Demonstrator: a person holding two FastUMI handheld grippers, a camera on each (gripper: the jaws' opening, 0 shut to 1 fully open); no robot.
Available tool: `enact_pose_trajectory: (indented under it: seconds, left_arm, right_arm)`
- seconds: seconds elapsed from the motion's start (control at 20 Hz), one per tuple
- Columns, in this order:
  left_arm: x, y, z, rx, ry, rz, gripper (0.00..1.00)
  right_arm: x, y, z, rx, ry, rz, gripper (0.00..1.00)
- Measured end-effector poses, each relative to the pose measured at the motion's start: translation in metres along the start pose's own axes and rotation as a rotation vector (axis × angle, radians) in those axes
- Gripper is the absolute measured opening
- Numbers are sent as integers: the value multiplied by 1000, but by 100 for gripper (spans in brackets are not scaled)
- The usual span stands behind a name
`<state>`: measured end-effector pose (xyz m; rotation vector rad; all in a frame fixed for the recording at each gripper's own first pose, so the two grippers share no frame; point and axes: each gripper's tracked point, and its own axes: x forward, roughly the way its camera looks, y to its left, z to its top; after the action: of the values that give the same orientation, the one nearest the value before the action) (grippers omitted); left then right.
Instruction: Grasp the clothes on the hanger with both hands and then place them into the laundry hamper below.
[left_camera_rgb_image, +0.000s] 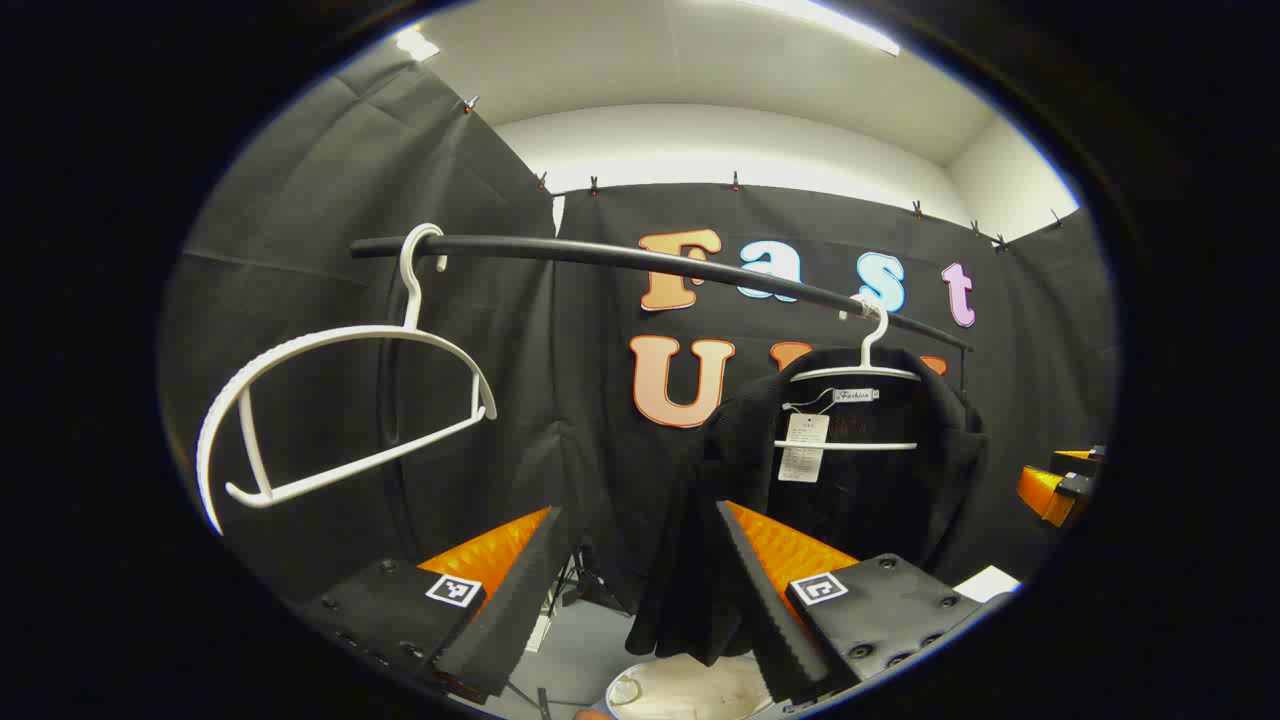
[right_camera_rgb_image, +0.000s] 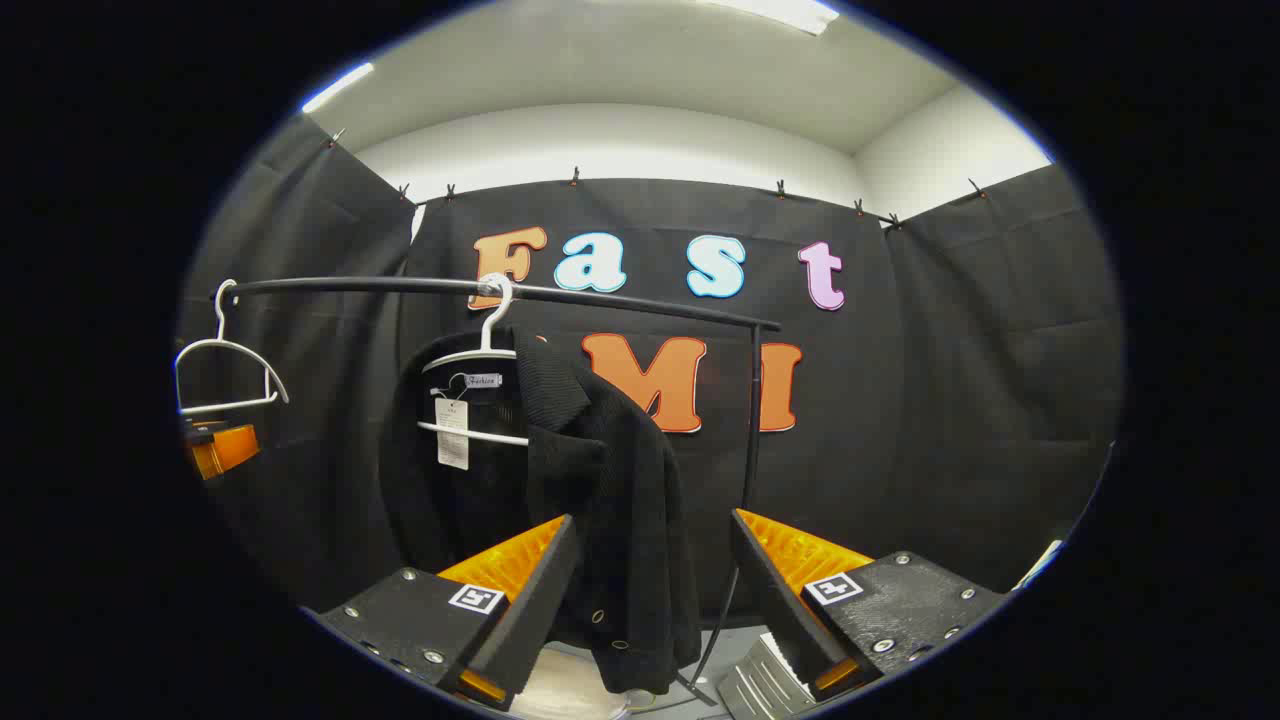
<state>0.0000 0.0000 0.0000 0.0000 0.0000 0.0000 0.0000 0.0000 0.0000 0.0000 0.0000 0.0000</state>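
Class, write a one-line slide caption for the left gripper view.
Open left gripper faces a black jacket hanging on the rail, beside an empty hanger.

Black cloth (right_camera_rgb_image: 950, 380) hangs as the booth's wall on three sides, clipped along its top edge with small clamps (right_camera_rgb_image: 575, 178). Above it runs a white wall (right_camera_rgb_image: 610, 150) and a white ceiling (right_camera_rgb_image: 640, 70) with strip lights (left_camera_rgb_image: 830, 20). A dark rail (right_camera_rgb_image: 400, 286) crosses in front of the cloth on an upright post (right_camera_rgb_image: 752, 420). The floor (left_camera_rgb_image: 575, 650) is grey.
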Motion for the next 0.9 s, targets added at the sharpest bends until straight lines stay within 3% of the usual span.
enact_pose_trajectory:
  seconds: [0.15, 0.2, 0.3, 0.9]
  left_arm:
    - [2, 0, -1, -2, 2, 1, 93]
    - [1, 0, -2, -1, 4, 1, 93]
    - [1, 0, -2, 0, 2, -1, 96]
    - [3, 3, 0, 23, -4, -5, 93]
  right_arm:
    - [-1, 0, 0, -10, -3, -2, 100]
    - [-1, 0, 0, -9, -2, -2, 94]
    - [-1, -1, 0, -8, 0, -4, 94]
    - [-1, 7, -9, -3, 23, 8, 93]
